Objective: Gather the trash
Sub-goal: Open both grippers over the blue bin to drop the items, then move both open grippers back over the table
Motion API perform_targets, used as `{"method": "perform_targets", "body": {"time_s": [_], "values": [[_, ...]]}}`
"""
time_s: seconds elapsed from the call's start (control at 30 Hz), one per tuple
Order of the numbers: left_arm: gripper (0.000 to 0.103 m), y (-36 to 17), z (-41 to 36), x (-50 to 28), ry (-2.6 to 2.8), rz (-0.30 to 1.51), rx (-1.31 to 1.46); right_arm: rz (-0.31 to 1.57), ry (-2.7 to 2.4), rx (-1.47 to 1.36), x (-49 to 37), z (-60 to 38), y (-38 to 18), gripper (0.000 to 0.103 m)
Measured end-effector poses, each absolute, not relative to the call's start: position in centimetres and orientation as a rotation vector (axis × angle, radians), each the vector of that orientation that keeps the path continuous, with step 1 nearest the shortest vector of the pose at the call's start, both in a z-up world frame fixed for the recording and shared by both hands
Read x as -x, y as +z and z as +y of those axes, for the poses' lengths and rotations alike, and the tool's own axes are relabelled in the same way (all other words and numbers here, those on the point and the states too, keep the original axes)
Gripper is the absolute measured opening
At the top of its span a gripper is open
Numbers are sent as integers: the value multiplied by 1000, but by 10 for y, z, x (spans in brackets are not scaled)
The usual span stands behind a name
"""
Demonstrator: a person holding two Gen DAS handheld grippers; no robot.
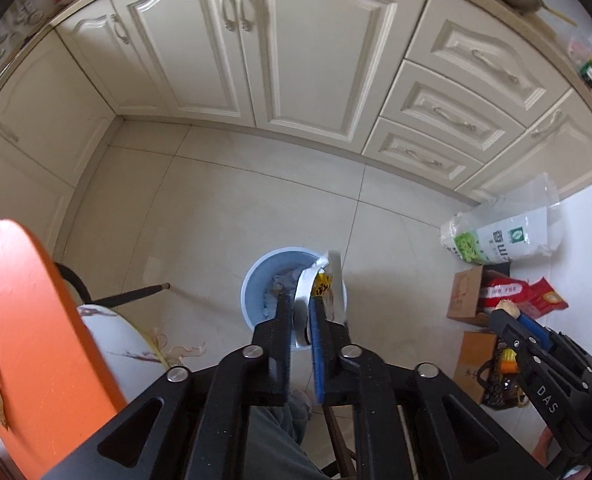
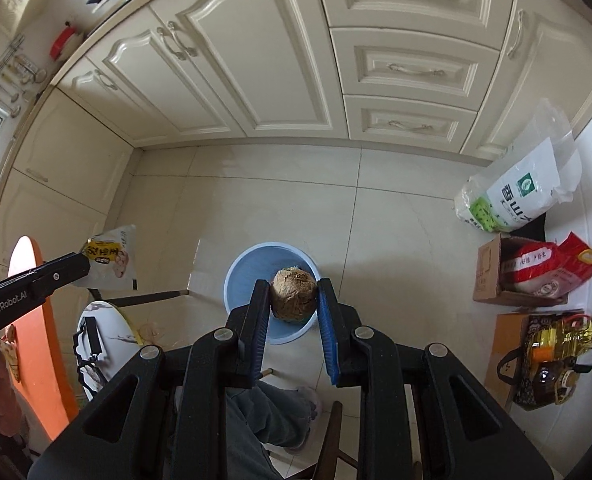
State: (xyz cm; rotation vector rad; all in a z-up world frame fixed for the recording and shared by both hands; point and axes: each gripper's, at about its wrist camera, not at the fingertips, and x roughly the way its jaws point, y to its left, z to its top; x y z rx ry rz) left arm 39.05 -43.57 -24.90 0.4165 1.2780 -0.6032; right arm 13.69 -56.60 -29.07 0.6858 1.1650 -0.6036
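Note:
A round blue trash bin [image 1: 256, 276] stands on the tiled floor and holds some crumpled pale waste. Directly above it my left gripper [image 1: 301, 300] points down, shut on a white and yellow snack wrapper [image 1: 330, 280] that hangs over the bin's right side. In the right wrist view that wrapper [image 2: 112, 256] shows at the tip of the left gripper [image 2: 85, 265], off to the left. My right gripper [image 2: 294, 285] is shut on a brown crumpled ball [image 2: 294, 296], held above the bin [image 2: 240, 270]. In the left wrist view the right gripper [image 1: 507, 311] sits at the right edge.
Cream cabinets [image 2: 256, 60] line the far side and the left. An orange table [image 1: 28, 320] and a white-seated chair [image 2: 108, 320] stand at left. A rice bag [image 2: 516, 196], cardboard boxes [image 2: 492, 276] and an oil bottle [image 2: 564, 336] crowd the right. A person's leg [image 2: 264, 420] is below.

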Motion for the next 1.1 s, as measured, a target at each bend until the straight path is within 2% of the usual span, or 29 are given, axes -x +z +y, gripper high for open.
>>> {"method": "perform_targets", "body": {"time_s": [0.07,0.13,0.17,0.53,0.57,0.6,0.7,1.1], "values": [[28,-259,-442,-400,-585,1297,-405,1180,-600,-687,-140,-569,-297,24],[39,-266,-447,-407,-567,1300,-407,1196,-586,-690,-144,-570,-305,24],[40,-270,-448,-410,-556,1297,-415,1202,-581,-692,-146,-570,-307,24],[40,-292,-429,-412,-437,1323,-424,1245,-403,-669,-202,-538,-327,27],[40,-292,-426,-413,-427,1326,-418,1252,-392,-668,-207,-534,-328,33],[40,-292,-422,-414,-420,1327,-414,1256,-385,-668,-210,-531,-328,45],[40,-291,-413,-416,-410,1335,-402,1248,-386,-640,-218,-521,-324,63],[40,-290,-388,-406,-446,1364,-371,1248,-446,-636,-198,-518,-309,64]]}}
